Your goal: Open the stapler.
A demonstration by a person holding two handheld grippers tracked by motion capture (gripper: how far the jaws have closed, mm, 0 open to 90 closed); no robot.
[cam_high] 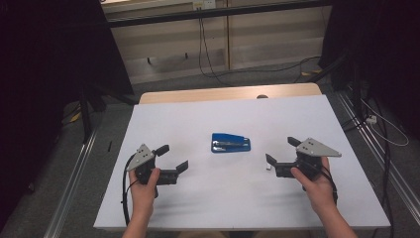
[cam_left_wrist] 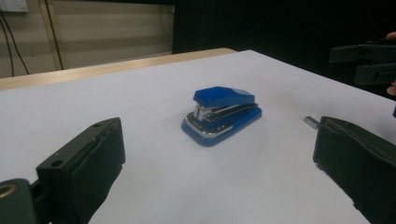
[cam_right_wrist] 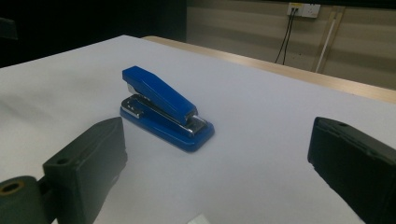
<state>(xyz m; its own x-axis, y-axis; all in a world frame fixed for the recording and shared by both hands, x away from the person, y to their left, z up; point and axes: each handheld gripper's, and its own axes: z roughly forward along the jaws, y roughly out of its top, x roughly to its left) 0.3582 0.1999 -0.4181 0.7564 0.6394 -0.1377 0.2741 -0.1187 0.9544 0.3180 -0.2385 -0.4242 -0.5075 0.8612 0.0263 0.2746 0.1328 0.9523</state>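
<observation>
Blue plastic over bright metal, the stapler (cam_high: pixel 231 143) lies flat on the white counter (cam_high: pixel 198 208), between the two grippers and a little farther from the person than either. It is shut, and nothing touches it. In the left gripper view it sits ahead of the jaws, just right of their centre line, its open mouth turned toward that gripper. In the right gripper view it lies ahead and left of centre, showing its hinged rear.

The left gripper (cam_high: pixel 173 157) stands well apart from the stapler, jaws spread wide and empty, pointing inward at it. The right gripper (cam_high: pixel 281 150) mirrors it from the other side, jaws likewise wide and empty. A small pale scrap (cam_high: pixel 268 168) rests on the counter just beside the right gripper's near jaw.

This looks like the approach step: both grippers are aimed at the stapler but neither has closed in. The next move probably calls for one gripper to slide forward until its jaws straddle the body across its narrow width, low enough to catch the base and not just the sprung top, then to close.

Each hand (cam_high: pixel 143 191) wraps its gripper's handle from behind, the forearm rising from the near edge and the wrist fairly level, so the jaws run close above the counter.
</observation>
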